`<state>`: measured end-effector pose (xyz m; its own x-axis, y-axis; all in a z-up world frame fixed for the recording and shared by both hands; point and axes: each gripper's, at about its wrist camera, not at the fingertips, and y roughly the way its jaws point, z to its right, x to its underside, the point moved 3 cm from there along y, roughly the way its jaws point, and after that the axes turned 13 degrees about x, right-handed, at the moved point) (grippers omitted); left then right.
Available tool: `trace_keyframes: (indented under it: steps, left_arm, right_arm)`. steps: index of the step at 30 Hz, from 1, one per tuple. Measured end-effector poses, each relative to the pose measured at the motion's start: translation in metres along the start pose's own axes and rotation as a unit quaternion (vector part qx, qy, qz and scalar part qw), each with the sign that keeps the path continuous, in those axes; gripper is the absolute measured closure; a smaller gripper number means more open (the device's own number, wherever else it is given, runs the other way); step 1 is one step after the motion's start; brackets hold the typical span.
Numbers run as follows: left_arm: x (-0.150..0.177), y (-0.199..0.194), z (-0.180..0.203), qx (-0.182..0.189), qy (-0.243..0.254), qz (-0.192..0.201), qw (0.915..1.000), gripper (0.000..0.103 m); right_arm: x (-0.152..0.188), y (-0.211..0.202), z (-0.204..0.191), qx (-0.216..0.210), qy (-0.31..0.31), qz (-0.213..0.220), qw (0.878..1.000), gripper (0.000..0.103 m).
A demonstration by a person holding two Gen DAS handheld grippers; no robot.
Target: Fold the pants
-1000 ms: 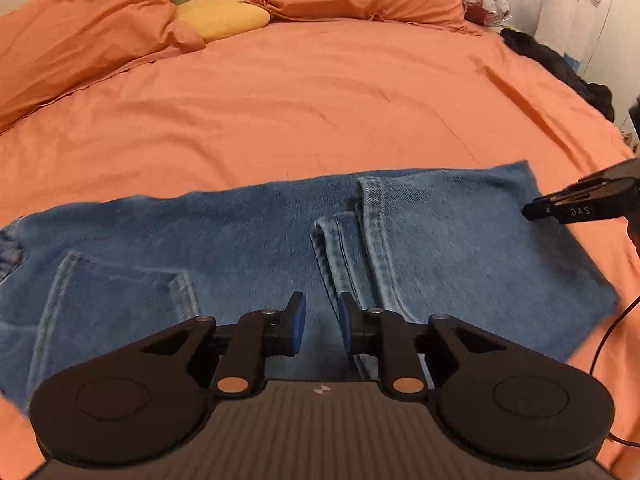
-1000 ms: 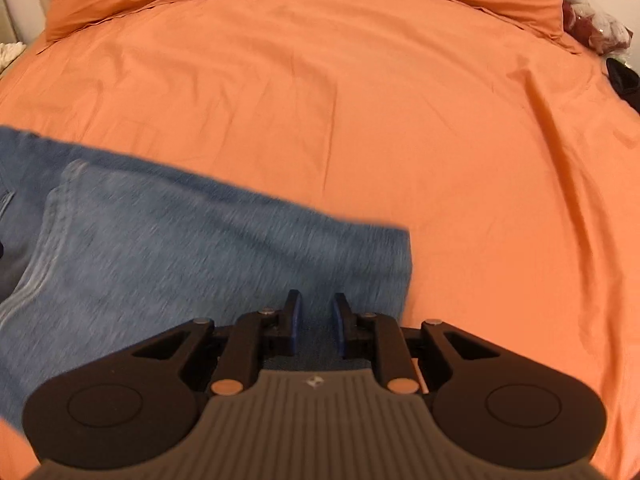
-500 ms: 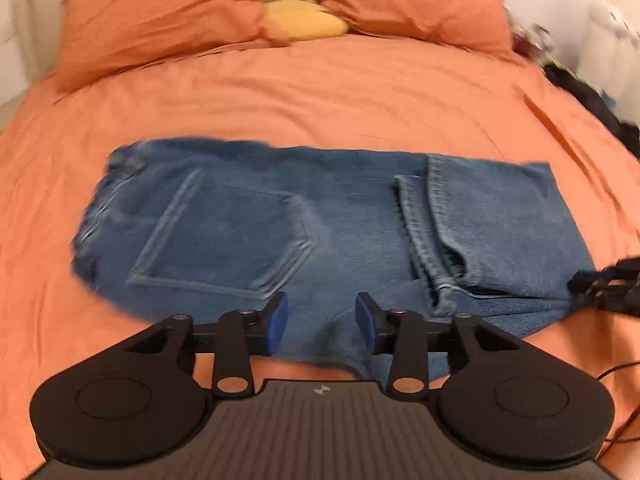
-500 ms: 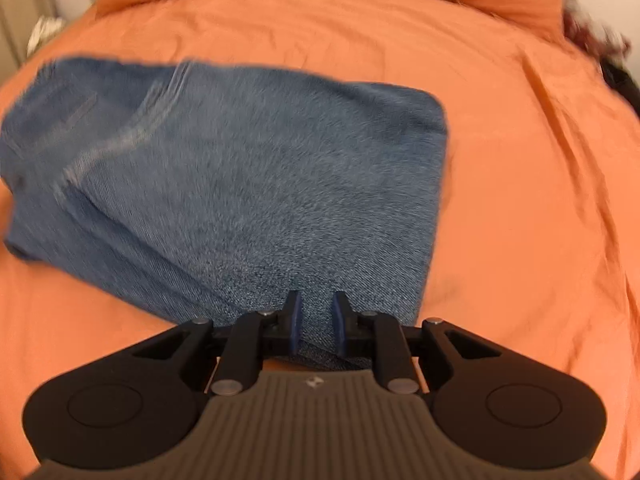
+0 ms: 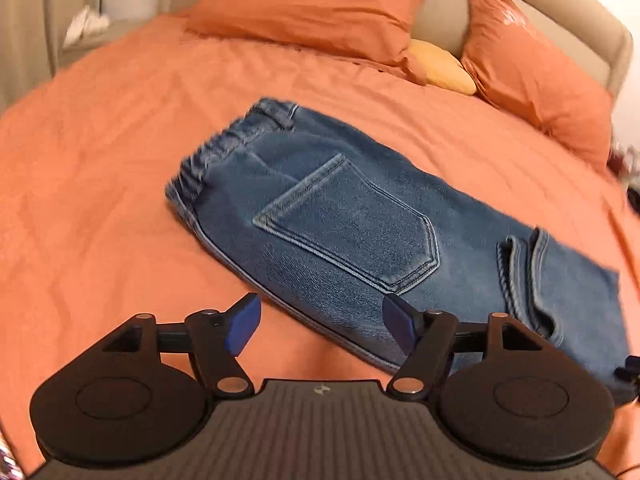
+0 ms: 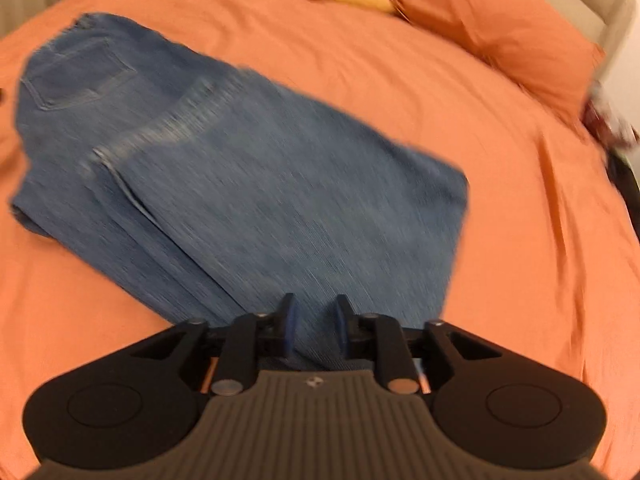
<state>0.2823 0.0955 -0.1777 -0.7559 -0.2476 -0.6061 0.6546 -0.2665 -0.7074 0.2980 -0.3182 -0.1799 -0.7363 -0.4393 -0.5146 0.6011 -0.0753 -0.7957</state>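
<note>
Folded blue jeans (image 5: 360,224) are laid flat mid-bed on the orange sheet (image 5: 100,200), waistband toward the left edge. Two orange pillows (image 5: 320,4) and a yellow cushion (image 5: 440,68) are lined up along the headboard (image 5: 580,24). The left gripper (image 5: 320,320) is spread wide, nothing held. The right gripper (image 6: 314,320) is nearly pressed together over the jeans' near edge; whether denim is pinched can't be told.

Blue denim pants (image 5: 360,224) lie folded flat, back pocket up, waistband toward the pillows
</note>
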Motion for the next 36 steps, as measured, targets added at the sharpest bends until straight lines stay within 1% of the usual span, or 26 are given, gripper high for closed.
trace_keyframes:
  steps: [3,4,6,8,11,13,16,20,22,24,26,27,28,29,30,32,35,36]
  left_arm:
    - [-0.005,0.009,-0.016,0.008,-0.031,0.002,0.9995,0.02]
    - [-0.007,0.009,-0.023,0.009,-0.044,0.009,0.999,0.02]
    - [-0.011,0.009,-0.038,0.007,-0.077,0.023,0.9967,0.019]
    - [-0.014,0.01,-0.055,0.008,-0.117,0.037,0.9924,0.018]
    - [-0.015,0.015,-0.078,0.006,-0.166,0.055,0.9846,0.018]
    - [-0.017,0.019,-0.09,0.013,-0.188,0.064,0.98,0.017]
    - [-0.021,0.024,-0.107,0.03,-0.225,0.083,0.9703,0.017]
    - [-0.026,0.032,-0.127,0.043,-0.261,0.106,0.9586,0.016]
    - [-0.028,0.04,-0.133,0.057,-0.274,0.103,0.9545,0.016]
    - [-0.031,0.047,-0.138,0.069,-0.289,0.107,0.9489,0.016]
    - [-0.034,0.055,-0.145,0.063,-0.301,0.103,0.9461,0.015]
    - [-0.035,0.06,-0.149,0.064,-0.309,0.102,0.9434,0.01]
    - [-0.035,0.064,-0.152,0.069,-0.318,0.106,0.9396,0.009]
    - [-0.035,0.067,-0.154,0.072,-0.322,0.109,0.9378,0.009]
    - [-0.037,0.071,-0.153,0.073,-0.318,0.11,0.9389,0.009]
    - [-0.043,0.077,-0.15,0.075,-0.298,0.105,0.946,0.01]
    - [-0.043,0.08,-0.149,0.071,-0.294,0.105,0.9473,0.018]
    - [-0.043,0.078,-0.148,0.069,-0.291,0.105,0.9485,0.023]
  right_arm:
    - [-0.025,-0.007,-0.018,-0.029,-0.049,0.02,0.998,0.061]
    - [-0.034,-0.006,-0.024,-0.039,-0.068,0.022,0.997,0.06]
    - [-0.05,-0.003,-0.037,-0.055,-0.109,0.025,0.992,0.051]
    - [-0.066,0.002,-0.051,-0.059,-0.15,0.036,0.986,0.046]
    - [-0.087,0.017,-0.064,-0.048,-0.189,0.038,0.98,0.045]
    - [-0.101,0.026,-0.069,-0.05,-0.197,0.035,0.979,0.045]
    - [-0.114,0.035,-0.076,-0.073,-0.201,0.029,0.977,0.045]
    - [-0.117,0.053,-0.093,-0.084,-0.231,0.006,0.969,0.045]
    - [-0.114,0.065,-0.099,-0.088,-0.238,-0.007,0.967,0.046]
    - [-0.114,0.075,-0.1,-0.1,-0.228,-0.018,0.968,0.045]
    - [-0.118,0.082,-0.093,-0.117,-0.21,-0.036,0.97,0.045]
    - [-0.119,0.084,-0.089,-0.123,-0.207,-0.042,0.97,0.045]
    - [-0.119,0.085,-0.089,-0.126,-0.208,-0.044,0.969,0.045]
    - [-0.12,0.085,-0.09,-0.125,-0.213,-0.045,0.968,0.045]
    - [-0.12,0.086,-0.092,-0.122,-0.22,-0.046,0.967,0.044]
    - [-0.123,0.088,-0.096,-0.118,-0.23,-0.052,0.965,0.043]
    - [-0.127,0.092,-0.097,-0.126,-0.239,-0.059,0.961,0.042]
    - [-0.128,0.093,-0.095,-0.132,-0.237,-0.062,0.961,0.041]
